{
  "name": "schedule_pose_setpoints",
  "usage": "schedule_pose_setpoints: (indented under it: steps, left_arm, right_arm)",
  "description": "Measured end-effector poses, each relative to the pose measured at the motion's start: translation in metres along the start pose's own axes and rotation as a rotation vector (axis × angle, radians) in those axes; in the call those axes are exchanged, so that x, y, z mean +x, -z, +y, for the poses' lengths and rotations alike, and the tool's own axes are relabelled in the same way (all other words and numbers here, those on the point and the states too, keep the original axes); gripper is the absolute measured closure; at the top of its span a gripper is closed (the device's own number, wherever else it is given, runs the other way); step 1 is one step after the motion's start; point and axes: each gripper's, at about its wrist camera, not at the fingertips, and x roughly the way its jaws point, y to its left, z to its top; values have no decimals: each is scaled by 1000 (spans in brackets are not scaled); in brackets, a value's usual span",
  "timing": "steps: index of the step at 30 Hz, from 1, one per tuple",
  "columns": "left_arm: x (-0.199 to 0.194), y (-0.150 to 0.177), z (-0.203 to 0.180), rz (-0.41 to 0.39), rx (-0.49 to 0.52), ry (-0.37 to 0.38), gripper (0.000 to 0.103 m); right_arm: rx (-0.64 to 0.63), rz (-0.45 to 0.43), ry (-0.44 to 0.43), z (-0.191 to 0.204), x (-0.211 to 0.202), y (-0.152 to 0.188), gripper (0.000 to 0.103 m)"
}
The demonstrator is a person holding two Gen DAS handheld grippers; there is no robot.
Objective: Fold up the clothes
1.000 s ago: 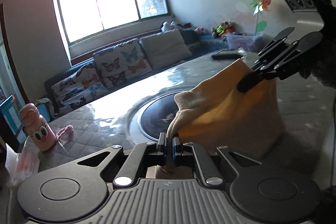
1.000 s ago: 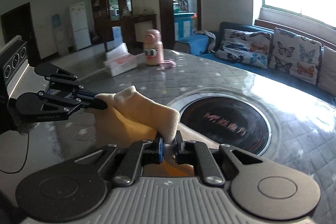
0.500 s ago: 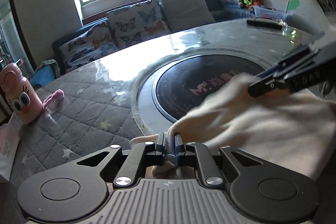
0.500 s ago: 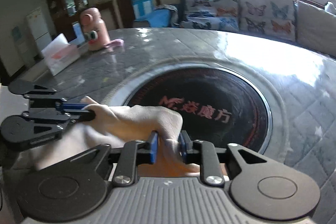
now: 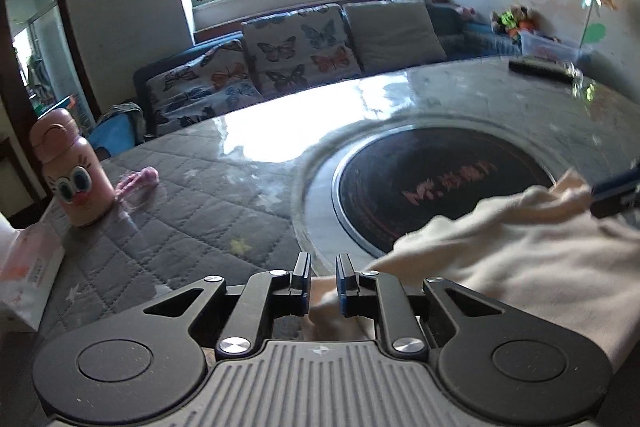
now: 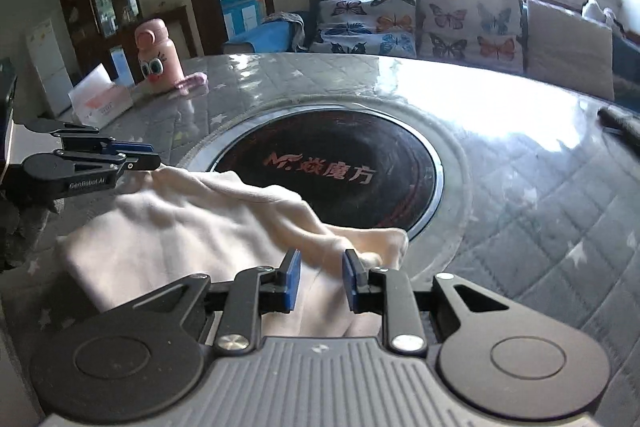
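Observation:
A cream garment point(image 5: 516, 251) lies folded on the quilted table, its far edge over the rim of the black round plate point(image 5: 432, 183). It also shows in the right wrist view point(image 6: 192, 227). My left gripper point(image 5: 322, 275) is open, its jaws apart with a cloth corner lying loose between them. My right gripper point(image 6: 320, 275) is open too, its jaws standing on either side of a cloth ridge. The left gripper shows in the right wrist view point(image 6: 140, 157) at the cloth's left corner.
A pink cartoon bottle point(image 5: 74, 171) and a pink strap point(image 5: 136, 181) stand at the table's left. A tissue pack point(image 6: 100, 101) lies near it. A dark remote point(image 5: 540, 67) lies at the far right. A butterfly-cushion sofa point(image 5: 280, 55) runs behind the table.
Both grippers brought the lifted garment down onto the table and opened, letting the cloth go. It now lies flat instead of hanging.

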Motion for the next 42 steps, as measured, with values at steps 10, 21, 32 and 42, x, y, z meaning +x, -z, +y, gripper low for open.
schedule_pose_setpoints:
  steps: [10, 21, 32, 42]
  left_arm:
    - [-23, -4, -29, -17, 11, 157, 85]
    - [16, -2, -37, 73, -22, 160, 85]
    - [21, -7, -19, 75, -110, 168, 85]
    - [24, -8, -14, 89, -125, 183, 84]
  right_arm:
    - [42, -15, 86, -9, 17, -7, 82]
    - [51, 21, -6, 4, 51, -20, 92]
    - [-11, -10, -50, 29, 48, -31, 92]
    - [-53, 3, -75, 49, 55, -34, 91]
